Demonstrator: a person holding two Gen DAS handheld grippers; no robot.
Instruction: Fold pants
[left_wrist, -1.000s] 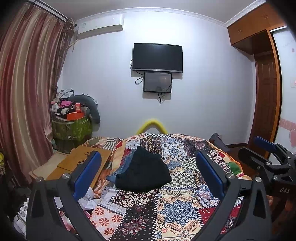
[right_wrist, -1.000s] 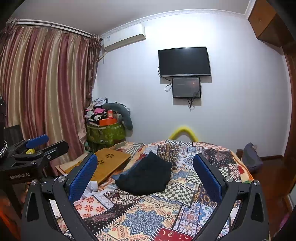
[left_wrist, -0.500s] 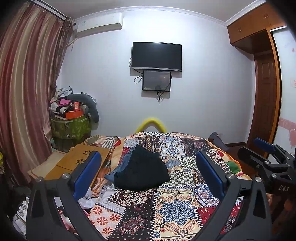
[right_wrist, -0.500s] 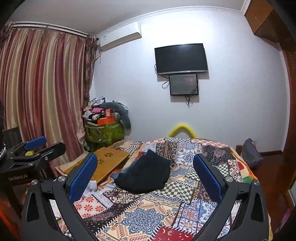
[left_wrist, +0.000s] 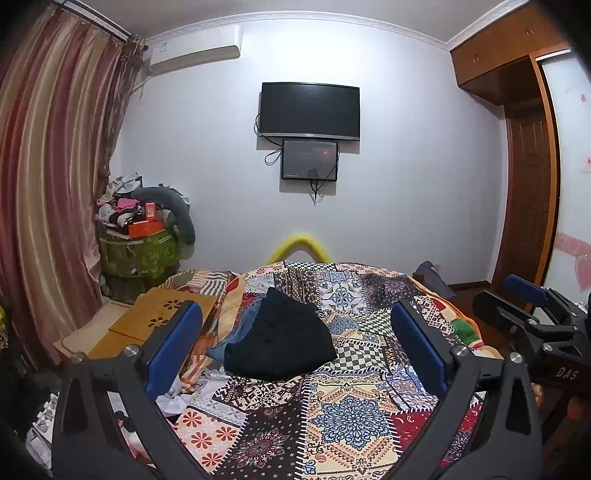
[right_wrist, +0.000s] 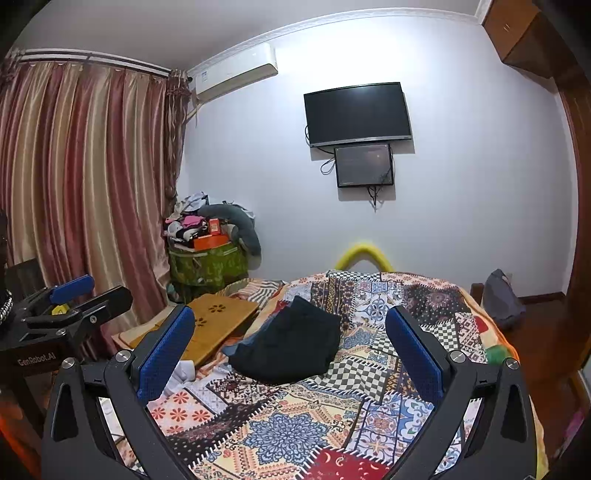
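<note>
Your left gripper (left_wrist: 295, 343) is spread wide and holds nothing, raised over the near end of the bed (left_wrist: 351, 417). Ahead, between its fingers, the black pants (left_wrist: 284, 339) lie bunched on the quilt's left half, resting on a blue garment (left_wrist: 236, 332). Your right gripper (right_wrist: 290, 343) is likewise spread and bare, well short of the pants (right_wrist: 288, 345).

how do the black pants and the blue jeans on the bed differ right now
The black pants lie on top in a rumpled heap, almost fully in view; the blue jeans sit underneath, with only a strip showing at the heap's left edge. The pants are black, the jeans faded blue. Both rest on the patchwork quilt, unfolded, and neither is touched: the left gripper and right gripper hover short of them, jaws open.
</note>
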